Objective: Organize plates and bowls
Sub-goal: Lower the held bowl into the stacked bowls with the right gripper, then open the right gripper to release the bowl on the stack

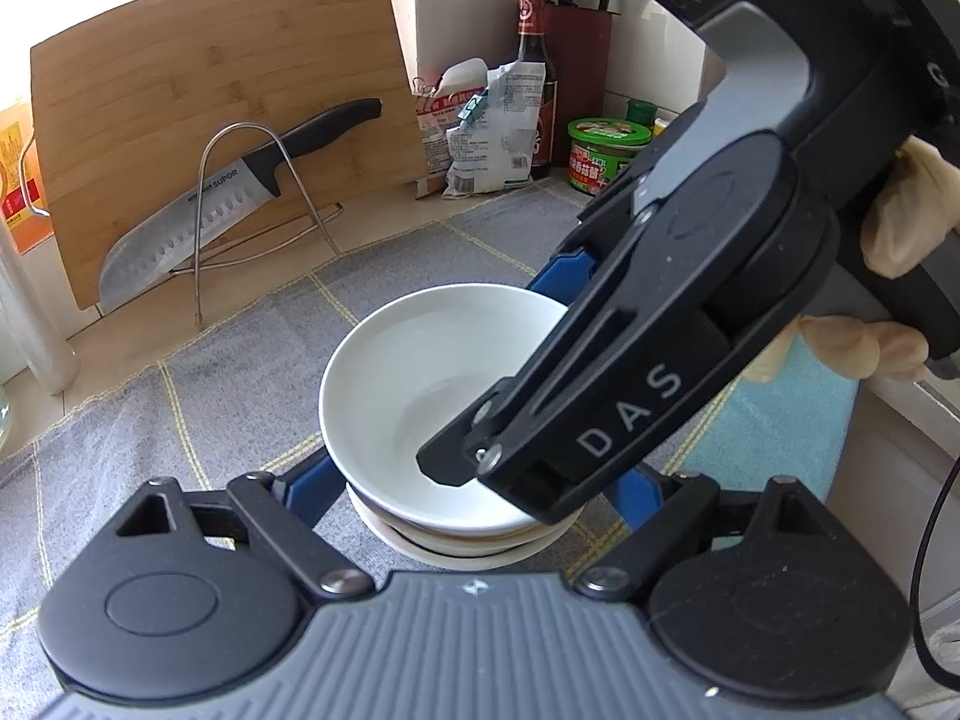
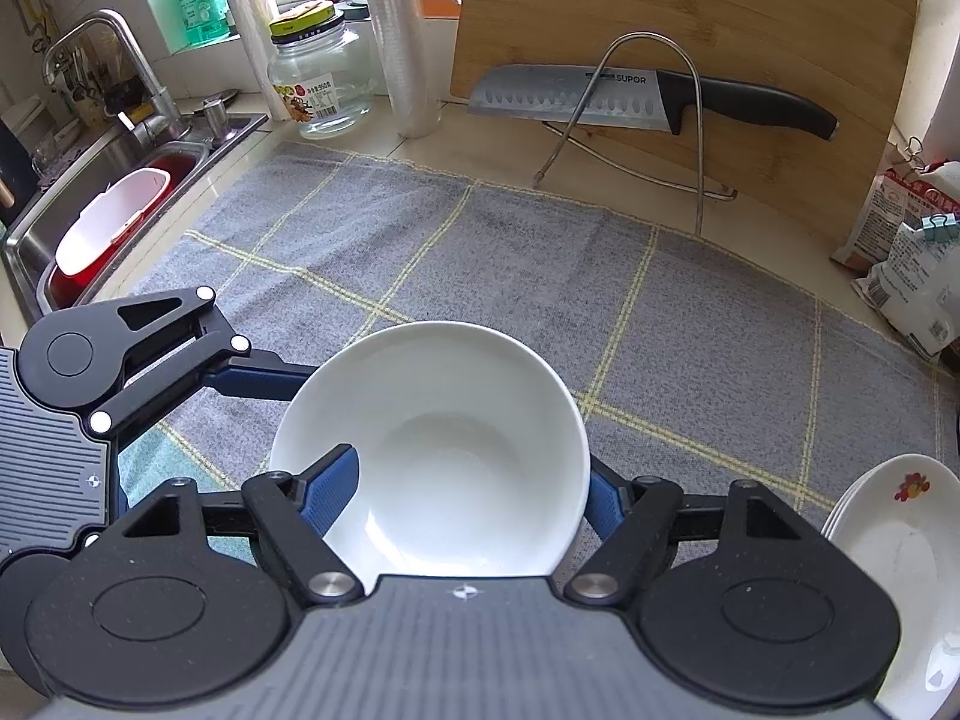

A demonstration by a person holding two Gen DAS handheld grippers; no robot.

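Note:
A white bowl (image 1: 420, 372) (image 2: 444, 456) sits on top of a short stack of bowls (image 1: 468, 546) on the grey checked cloth (image 2: 480, 252). My right gripper (image 2: 465, 480) (image 1: 498, 372) is shut on this bowl: its left finger (image 2: 330, 492) reaches over the rim into the bowl and its right finger (image 2: 600, 498) lies outside the wall. My left gripper (image 1: 474, 486) is open, with its blue fingers (image 1: 312, 486) on either side of the stack and a small gap on the right. A stack of white plates (image 2: 888, 546) with a flower print lies at the right edge.
A bamboo cutting board (image 2: 720, 18) and a large knife (image 2: 600, 96) on a wire rack stand behind the cloth. A sink (image 2: 108, 198) is at the left, with a glass jar (image 2: 324, 84) and plastic rolls nearby. Sauce bottle (image 1: 534, 78), bags and jars crowd the back right corner. A gloved hand (image 1: 900, 210) holds the right gripper.

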